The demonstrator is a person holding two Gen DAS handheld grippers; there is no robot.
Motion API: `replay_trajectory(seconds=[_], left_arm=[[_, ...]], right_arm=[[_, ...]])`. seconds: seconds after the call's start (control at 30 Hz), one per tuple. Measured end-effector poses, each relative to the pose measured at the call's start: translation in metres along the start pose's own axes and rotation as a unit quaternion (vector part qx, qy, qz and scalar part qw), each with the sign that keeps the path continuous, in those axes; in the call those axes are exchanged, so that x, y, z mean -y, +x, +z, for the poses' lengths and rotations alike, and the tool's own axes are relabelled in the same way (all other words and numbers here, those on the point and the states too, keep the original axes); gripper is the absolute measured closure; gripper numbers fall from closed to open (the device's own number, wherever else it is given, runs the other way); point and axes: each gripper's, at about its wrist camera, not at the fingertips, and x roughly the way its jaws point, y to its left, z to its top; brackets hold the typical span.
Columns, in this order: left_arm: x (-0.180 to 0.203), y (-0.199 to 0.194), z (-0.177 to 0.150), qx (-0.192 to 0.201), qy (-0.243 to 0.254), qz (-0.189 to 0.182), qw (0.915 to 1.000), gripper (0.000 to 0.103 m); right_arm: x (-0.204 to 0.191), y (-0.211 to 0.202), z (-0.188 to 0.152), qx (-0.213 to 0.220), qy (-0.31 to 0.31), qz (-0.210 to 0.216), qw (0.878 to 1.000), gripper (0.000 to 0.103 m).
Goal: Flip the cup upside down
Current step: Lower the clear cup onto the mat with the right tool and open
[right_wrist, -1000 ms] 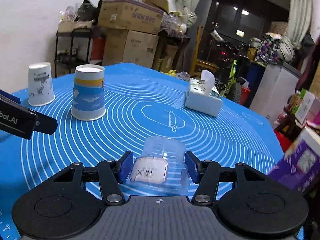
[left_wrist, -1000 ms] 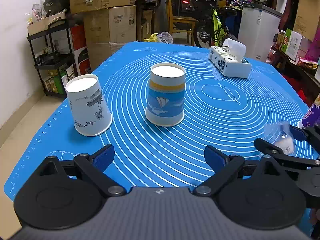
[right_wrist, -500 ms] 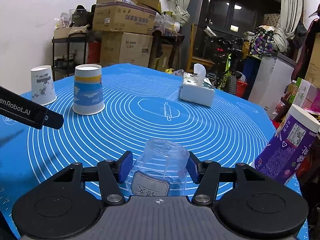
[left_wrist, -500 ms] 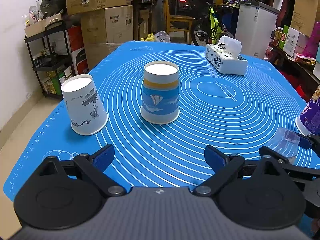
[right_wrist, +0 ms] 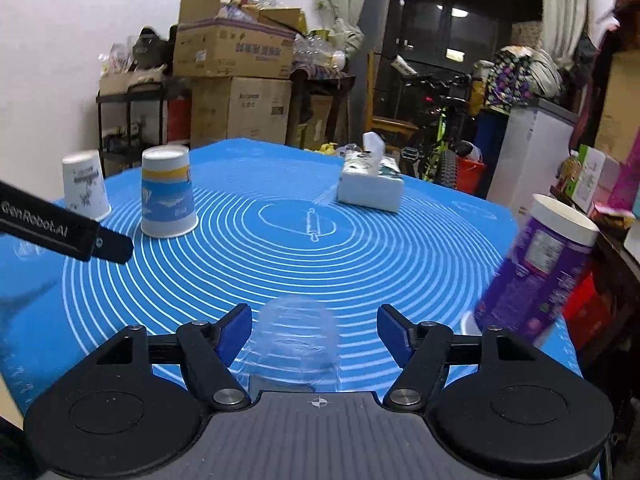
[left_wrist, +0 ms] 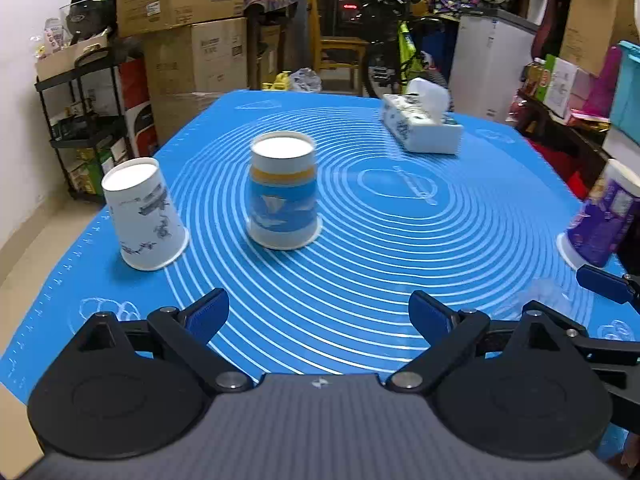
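Note:
A clear plastic cup stands upside down on the blue mat, between the fingers of my right gripper. The right gripper is open, its pads apart from the cup's sides. The cup shows faintly in the left wrist view, beside the right gripper's fingertip. My left gripper is open and empty above the mat's near edge. Its finger crosses the right wrist view at left.
Three paper cups stand upside down: a white one at left, a blue one in the middle, a purple one at the right edge. A tissue box lies at the back. Boxes, shelves and a bicycle surround the table.
The right gripper has opened and let go of the clear cup, which now stands upside down on the mat. The left gripper stayed open and shifted slightly.

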Motion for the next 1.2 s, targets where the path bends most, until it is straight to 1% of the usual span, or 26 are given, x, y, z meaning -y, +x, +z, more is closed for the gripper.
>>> replay_trajectory(seconds=[0.1,0.27,0.37,0.5,0.67,0.8,0.9,1.2], left_arm=[[0.011,-0.010,-0.004,0.002,0.007,-0.014,0.9999,0.007],[0.031,-0.031,-0.014,0.015,0.027,-0.026,0.9992,0.007],[0.038,-0.039,-0.022,0.014,0.023,-0.034,0.9991,0.007],[0.047,-0.049,-0.033,0.008,0.021,-0.048,0.9986,0.007],[0.058,-0.056,-0.045,0.002,0.034,-0.055,0.9979,0.007],[0.063,-0.060,-0.052,-0.001,0.044,-0.059,0.9973,0.007],[0.067,-0.063,-0.057,-0.004,0.048,-0.062,0.9969,0.007],[0.071,-0.065,-0.061,-0.005,0.054,-0.068,0.9962,0.007]], right_arm=[[0.011,-0.020,-0.004,0.007,0.014,0.003,1.000,0.027],[0.031,-0.057,-0.017,0.011,0.042,0.010,0.999,0.027],[0.041,-0.074,-0.024,0.008,0.056,0.017,0.998,0.026],[0.048,-0.088,-0.032,-0.002,0.065,0.011,0.998,0.026],[0.054,-0.099,-0.038,-0.020,0.078,0.007,0.997,0.026],[0.053,-0.105,-0.041,-0.027,0.071,-0.004,0.997,0.026],[0.053,-0.107,-0.043,-0.033,0.074,-0.004,0.997,0.026],[0.053,-0.110,-0.043,-0.047,0.083,-0.015,0.995,0.027]])
